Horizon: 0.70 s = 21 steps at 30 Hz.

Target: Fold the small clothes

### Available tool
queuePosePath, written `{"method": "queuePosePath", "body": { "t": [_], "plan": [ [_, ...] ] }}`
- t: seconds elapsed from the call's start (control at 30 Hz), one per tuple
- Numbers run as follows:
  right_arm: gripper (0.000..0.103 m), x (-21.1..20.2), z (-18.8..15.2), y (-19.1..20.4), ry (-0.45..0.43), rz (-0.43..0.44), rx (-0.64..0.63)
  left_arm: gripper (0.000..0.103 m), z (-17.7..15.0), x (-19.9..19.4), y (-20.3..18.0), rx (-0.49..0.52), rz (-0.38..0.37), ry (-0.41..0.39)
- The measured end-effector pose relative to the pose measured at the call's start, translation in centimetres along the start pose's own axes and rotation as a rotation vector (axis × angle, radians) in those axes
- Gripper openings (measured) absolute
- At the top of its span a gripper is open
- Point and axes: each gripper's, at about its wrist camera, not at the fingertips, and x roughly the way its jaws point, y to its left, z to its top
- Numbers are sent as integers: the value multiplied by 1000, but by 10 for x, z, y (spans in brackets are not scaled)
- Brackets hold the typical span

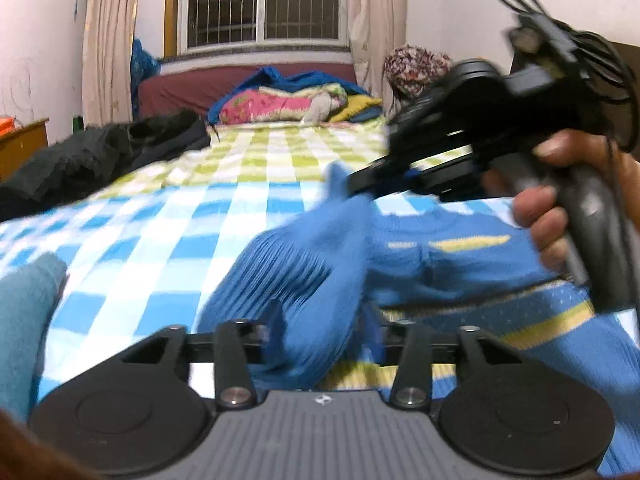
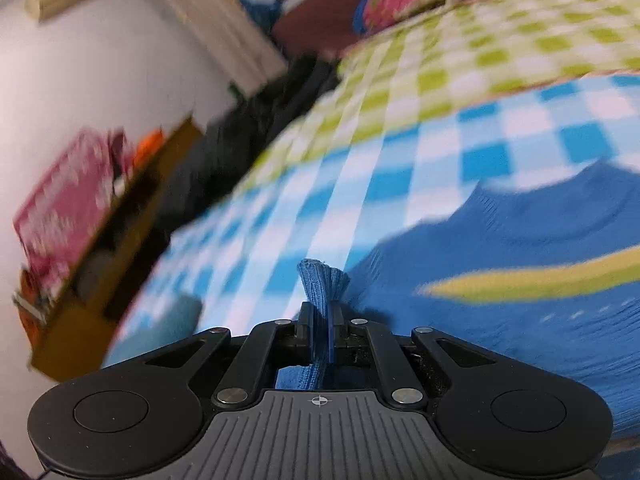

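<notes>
- Bedroom setting: a bed (image 1: 132, 248) spread with a blue-and-white checked cover nearer the cameras and a green-and-white checked one (image 1: 280, 152) farther back, running up to a barred window (image 1: 262, 0) flanked by pale curtains.
- Heaped at the head of the bed are a pink patterned quilt (image 1: 272, 104) and other bright bedding; dark clothing (image 1: 92, 156) lies along the bed's left edge.
- A small blue knitted sweater (image 2: 520, 248) with a yellow stripe lies on the blue checked cover, close in front of both cameras.
- The right hand-held gripper (image 2: 322, 320) has its jaws clamped together on a ribbed blue edge of the sweater, which sticks up between the fingers; it looks like a cuff or hem, though motion blur leaves that unsure.
- Seen from the left wrist view, a hand (image 1: 560, 216) holds that right hand-held gripper by its dark handle above the sweater, with the pinched knit hanging below the tip.
- The left hand-held gripper (image 1: 328, 328) has its jaws parted, with ribbed blue knit lying between the fingers and not pressed.
- A wooden cabinet (image 2: 100, 280) stands by the white wall beside the bed.
</notes>
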Motion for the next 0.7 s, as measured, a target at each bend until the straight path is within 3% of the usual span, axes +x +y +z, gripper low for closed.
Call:
{"method": "queuePosePath", "body": {
  "t": [0.17,0.33,0.53,0.7],
  "plan": [
    [7,-63,24,-36,-173,18,87,72,11,5,-17,49,8,-52],
    [7,-123,22,-90,-314,-26,181,76,12,28,-39,110,4,-39],
    [7,-136,-20,-148,-269,-103,274,76,3,44,-60,165,13,21],
    [7,-132,-26,-167,-259,-124,331,76,4,47,-63,188,18,37]
  ]
}}
